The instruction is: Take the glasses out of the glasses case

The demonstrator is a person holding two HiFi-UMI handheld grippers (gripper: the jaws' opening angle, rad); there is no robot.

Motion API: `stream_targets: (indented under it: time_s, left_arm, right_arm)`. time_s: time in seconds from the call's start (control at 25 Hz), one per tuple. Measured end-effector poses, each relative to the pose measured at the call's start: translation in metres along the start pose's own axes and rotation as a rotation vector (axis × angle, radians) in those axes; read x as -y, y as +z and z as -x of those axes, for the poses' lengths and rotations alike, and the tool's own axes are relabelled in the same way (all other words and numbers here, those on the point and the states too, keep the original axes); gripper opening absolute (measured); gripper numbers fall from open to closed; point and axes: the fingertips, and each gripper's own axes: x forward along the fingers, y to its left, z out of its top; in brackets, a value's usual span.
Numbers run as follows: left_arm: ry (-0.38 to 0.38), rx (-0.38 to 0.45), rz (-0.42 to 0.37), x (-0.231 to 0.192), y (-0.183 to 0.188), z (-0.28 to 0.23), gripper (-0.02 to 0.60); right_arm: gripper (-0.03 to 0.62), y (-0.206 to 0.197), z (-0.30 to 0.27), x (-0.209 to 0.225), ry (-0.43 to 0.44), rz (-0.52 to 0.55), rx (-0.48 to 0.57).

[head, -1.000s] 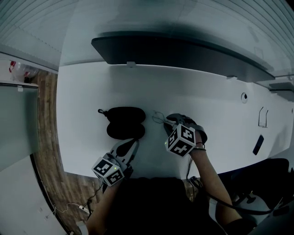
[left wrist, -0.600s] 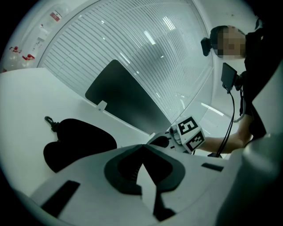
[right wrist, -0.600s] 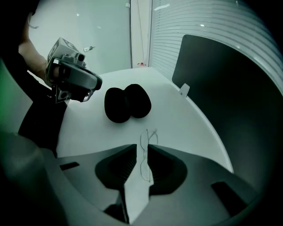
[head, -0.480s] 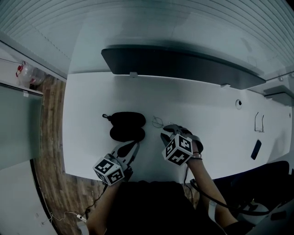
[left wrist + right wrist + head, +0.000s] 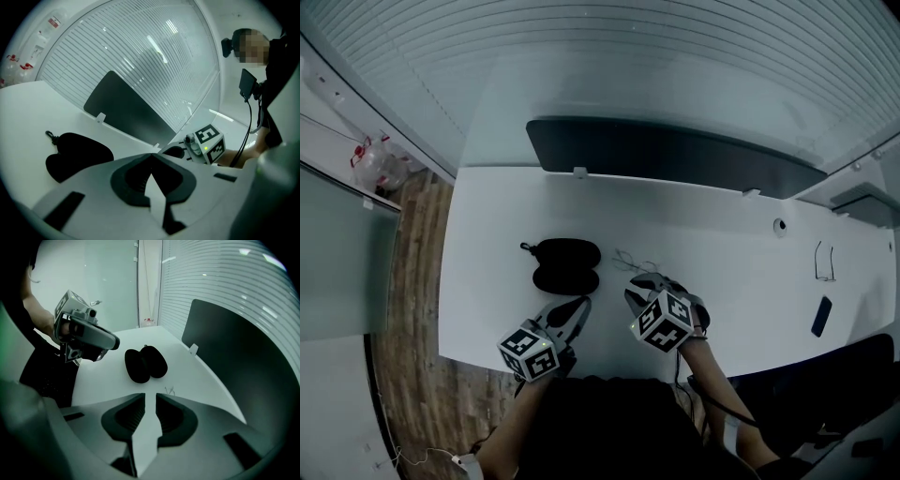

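Basically done, we think. Case lies open on the table, apparently empty. Left gripper hovers near it, jaws together, nothing held. Glasses rest just right of the case. Right gripper: jaws barely apart, empty.

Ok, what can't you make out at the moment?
Case inside: dark and small in every view.
Glasses: thin and tiny in the head view; partly cut off by the right hand-held gripper in its own view.
Dark item at the table right edge: too small to name.
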Motion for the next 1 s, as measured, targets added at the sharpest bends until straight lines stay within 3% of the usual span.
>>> stream_targets:
  time_s: [0.52, 1.0]
  left_arm:
    - [0.016, 0.053, -0.051, 0.027, -0.003, 0.018, 0.009]
    - [0.015, 0.064, -0.079, 0.053, -0.016, 0.027, 0.009]
  right_arm:
    - [0.064, 0.018, 0.028, -0.033, -0.022, -0.007, 0.131]
    - [0.035, 0.013, 0.05, -0.066, 0.041, -0.064, 0.221]
